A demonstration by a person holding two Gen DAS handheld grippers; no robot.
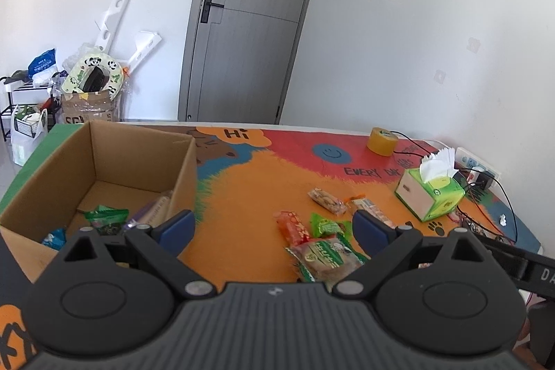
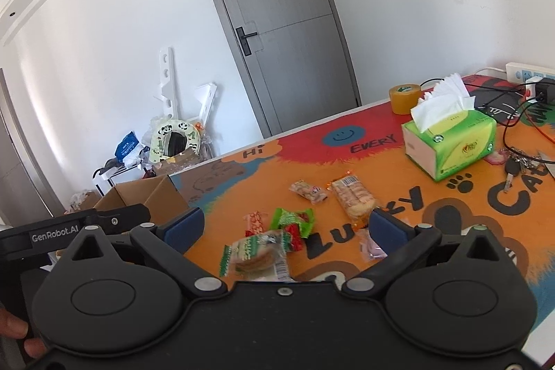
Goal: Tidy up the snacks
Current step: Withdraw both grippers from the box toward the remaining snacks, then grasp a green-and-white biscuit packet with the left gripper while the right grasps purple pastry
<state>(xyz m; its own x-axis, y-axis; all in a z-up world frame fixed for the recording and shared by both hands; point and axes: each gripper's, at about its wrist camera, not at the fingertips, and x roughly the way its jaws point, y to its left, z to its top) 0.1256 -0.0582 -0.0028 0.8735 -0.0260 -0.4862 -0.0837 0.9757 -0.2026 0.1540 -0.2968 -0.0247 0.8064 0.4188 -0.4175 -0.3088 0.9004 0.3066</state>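
Colourful mat (image 1: pixel 242 196) beneath grey door (image 1: pixel 249 23)

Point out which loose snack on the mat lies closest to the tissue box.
The long clear-wrapped cracker pack with orange ends. It lies nearest the tissue box; the other snacks sit farther left or nearer the grippers.

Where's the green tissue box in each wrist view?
Left wrist: tissue box at right, mid-height, beyond the right tong finger.
Right wrist: tissue box upper right, past the loose snacks.
Shared landmark: yellow tape roll on the mat just behind it.
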